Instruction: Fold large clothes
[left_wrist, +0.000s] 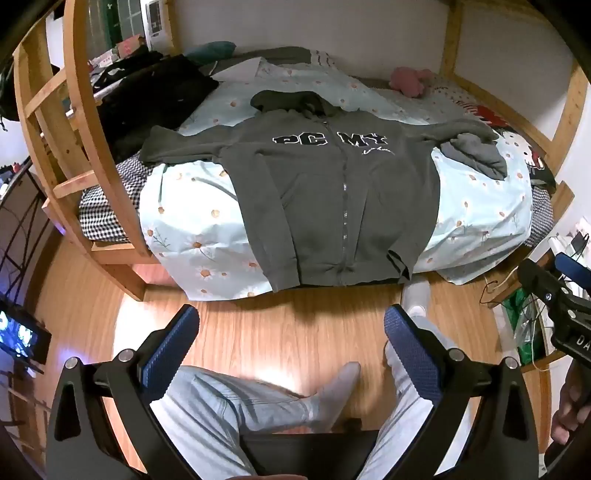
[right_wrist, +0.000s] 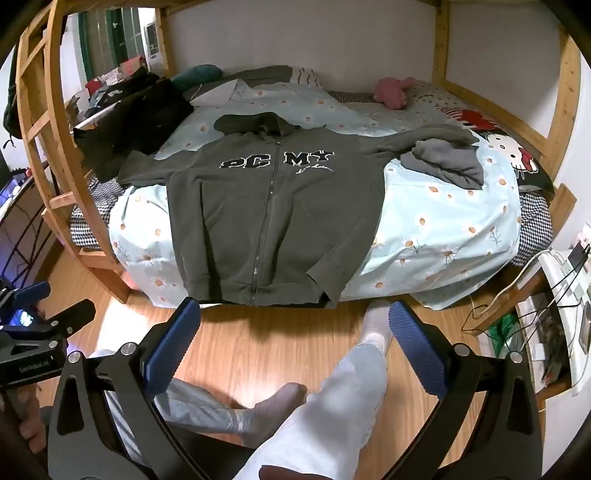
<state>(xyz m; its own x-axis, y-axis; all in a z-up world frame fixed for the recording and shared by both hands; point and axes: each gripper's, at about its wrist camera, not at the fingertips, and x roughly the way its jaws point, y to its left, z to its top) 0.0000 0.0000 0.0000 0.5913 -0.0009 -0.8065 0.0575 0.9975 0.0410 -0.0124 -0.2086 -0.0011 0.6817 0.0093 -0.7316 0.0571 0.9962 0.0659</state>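
A: Left wrist view first. Where is the garment?

B: The dark grey zip-up hooded sweatshirt (left_wrist: 332, 199) lies face up on the pale blue daisy-print quilt (left_wrist: 192, 229) of the wooden bunk bed (left_wrist: 79, 122), hem hanging over the near edge. Its right sleeve is bunched into a heap, so the cuff is hidden; the chest lettering is hard to read.

A: And the left gripper (left_wrist: 291, 347)?

B: Jaws spread wide, empty, over the wood floor (left_wrist: 258, 332), above the person's legs. The right gripper (left_wrist: 554, 295) is cut off at the right edge.

A: Right wrist view?

B: The same sweatshirt (right_wrist: 269, 218), its far left sleeve partly under a black heap (right_wrist: 136, 118). The right gripper (right_wrist: 295, 339) is wide open, holding nothing.
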